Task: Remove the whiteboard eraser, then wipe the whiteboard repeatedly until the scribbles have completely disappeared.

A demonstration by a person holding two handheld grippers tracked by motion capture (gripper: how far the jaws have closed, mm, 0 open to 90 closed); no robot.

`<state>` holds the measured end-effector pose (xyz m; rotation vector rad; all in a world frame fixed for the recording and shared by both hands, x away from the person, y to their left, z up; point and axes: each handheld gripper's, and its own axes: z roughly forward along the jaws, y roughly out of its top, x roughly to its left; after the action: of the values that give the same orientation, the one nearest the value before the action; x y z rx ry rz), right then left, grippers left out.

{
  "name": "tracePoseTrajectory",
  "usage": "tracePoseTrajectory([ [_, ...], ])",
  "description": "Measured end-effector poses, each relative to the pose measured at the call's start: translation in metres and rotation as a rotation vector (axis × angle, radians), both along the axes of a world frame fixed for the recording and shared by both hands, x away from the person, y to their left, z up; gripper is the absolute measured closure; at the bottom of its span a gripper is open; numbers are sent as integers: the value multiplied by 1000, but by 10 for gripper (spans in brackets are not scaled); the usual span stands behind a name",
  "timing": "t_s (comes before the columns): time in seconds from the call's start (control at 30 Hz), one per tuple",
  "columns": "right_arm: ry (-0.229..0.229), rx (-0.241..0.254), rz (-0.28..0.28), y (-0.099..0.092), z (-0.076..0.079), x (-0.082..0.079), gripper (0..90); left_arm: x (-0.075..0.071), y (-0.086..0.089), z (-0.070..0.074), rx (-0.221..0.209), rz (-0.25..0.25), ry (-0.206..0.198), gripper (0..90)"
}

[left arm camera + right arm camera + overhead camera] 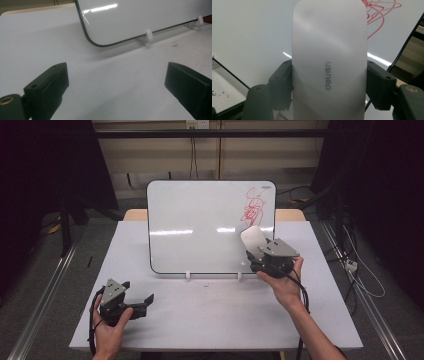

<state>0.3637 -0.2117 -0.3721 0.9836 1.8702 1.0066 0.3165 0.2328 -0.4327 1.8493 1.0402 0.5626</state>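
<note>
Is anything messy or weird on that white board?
Yes: a tangle of red marker scribbles sits in the upper right corner of the white rectangular whiteboard, whose other parts look clean. The right gripper holds a white oblong eraser just below it. A few dark specks dot the white table.

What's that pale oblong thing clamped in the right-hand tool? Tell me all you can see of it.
It looks like a whiteboard eraser: a smooth, pale grey, plastic-looking oblong with rounded ends and "deli" printed lengthwise on its back. The right gripper is shut on its long sides, holding it off the table, in front of the upright whiteboard, just below the red scribble. Whether it touches the board is unclear.
</note>
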Motion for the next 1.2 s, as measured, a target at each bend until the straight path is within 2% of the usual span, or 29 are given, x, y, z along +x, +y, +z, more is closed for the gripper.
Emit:
tracePoseTrajectory([
  [0.37,-31,1,2,2,10,3,313,0,0,0,9,0,3,52],
  [0.63,-56,8,-7,2,24,16,313,1,0,-1,4,1,3,52],
  [0.83,-62,-2,-21,1,29,24,313,3,2,-3,-8,-2,12,52],
  [0.9,-61,0,-22,1,30,25,313,3,3,-2,0,-6,14,52],
  [1.2,-70,-30,-28,5,34,32,312,4,1,-2,-8,-4,10,52],
])
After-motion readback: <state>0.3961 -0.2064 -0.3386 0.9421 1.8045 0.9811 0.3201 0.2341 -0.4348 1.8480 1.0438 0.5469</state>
